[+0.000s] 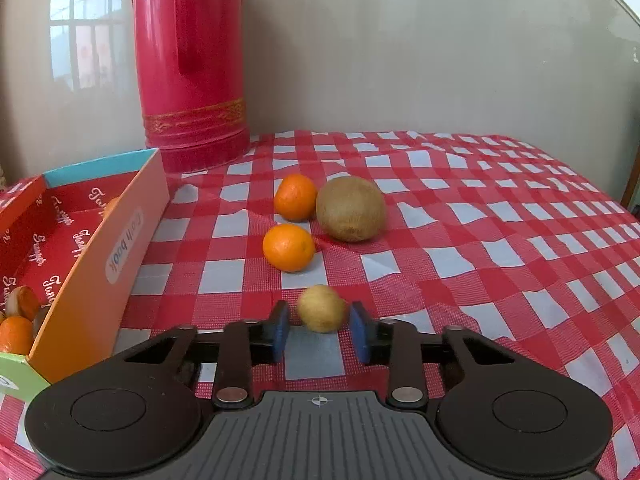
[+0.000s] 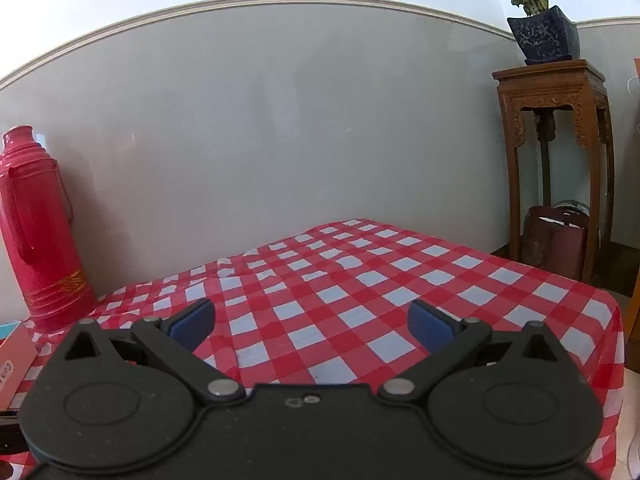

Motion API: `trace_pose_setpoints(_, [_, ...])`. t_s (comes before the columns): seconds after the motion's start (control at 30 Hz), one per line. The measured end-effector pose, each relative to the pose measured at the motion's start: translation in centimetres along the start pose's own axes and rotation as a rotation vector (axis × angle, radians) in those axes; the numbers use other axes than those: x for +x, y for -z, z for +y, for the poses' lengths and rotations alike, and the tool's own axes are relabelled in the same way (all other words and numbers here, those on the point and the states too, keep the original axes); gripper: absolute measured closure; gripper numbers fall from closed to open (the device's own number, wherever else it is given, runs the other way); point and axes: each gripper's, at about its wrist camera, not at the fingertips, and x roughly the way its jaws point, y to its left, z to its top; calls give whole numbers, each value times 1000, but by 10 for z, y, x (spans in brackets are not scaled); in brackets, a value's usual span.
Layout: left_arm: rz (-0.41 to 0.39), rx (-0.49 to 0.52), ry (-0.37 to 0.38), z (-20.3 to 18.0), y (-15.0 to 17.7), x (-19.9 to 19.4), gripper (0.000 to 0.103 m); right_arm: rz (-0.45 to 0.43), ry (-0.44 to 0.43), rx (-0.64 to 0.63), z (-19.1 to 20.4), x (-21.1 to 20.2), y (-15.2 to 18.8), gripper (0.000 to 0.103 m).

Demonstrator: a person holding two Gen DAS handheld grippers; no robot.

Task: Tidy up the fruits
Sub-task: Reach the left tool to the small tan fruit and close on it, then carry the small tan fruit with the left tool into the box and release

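In the left wrist view a small yellow-brown fruit (image 1: 322, 308) lies on the checked cloth between the blue pads of my left gripper (image 1: 322, 330). The pads stand a little apart from it on both sides, so the gripper is open. Beyond it lie two oranges (image 1: 289, 247) (image 1: 295, 196) and a large brown kiwi (image 1: 351, 209). An orange cardboard box (image 1: 100, 248) at the left holds several fruits (image 1: 16, 332). My right gripper (image 2: 312, 322) is open wide and empty above bare cloth.
A tall red thermos (image 1: 192, 64) stands at the back by the wall; it also shows in the right wrist view (image 2: 36, 232). A wooden stand (image 2: 556, 152) with a potted plant (image 2: 540, 20) is beyond the table's right edge.
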Motion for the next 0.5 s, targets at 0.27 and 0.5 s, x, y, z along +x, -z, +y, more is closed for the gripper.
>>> trace_pose_setpoints(0.27, [-7, -6, -12, 1, 0, -1, 77, -26, 25, 8, -2, -4, -1, 6])
trace_pose_setpoints(0.5, [-24, -7, -14, 1, 0, -5, 77, -6, 16, 6, 0, -2, -1, 6])
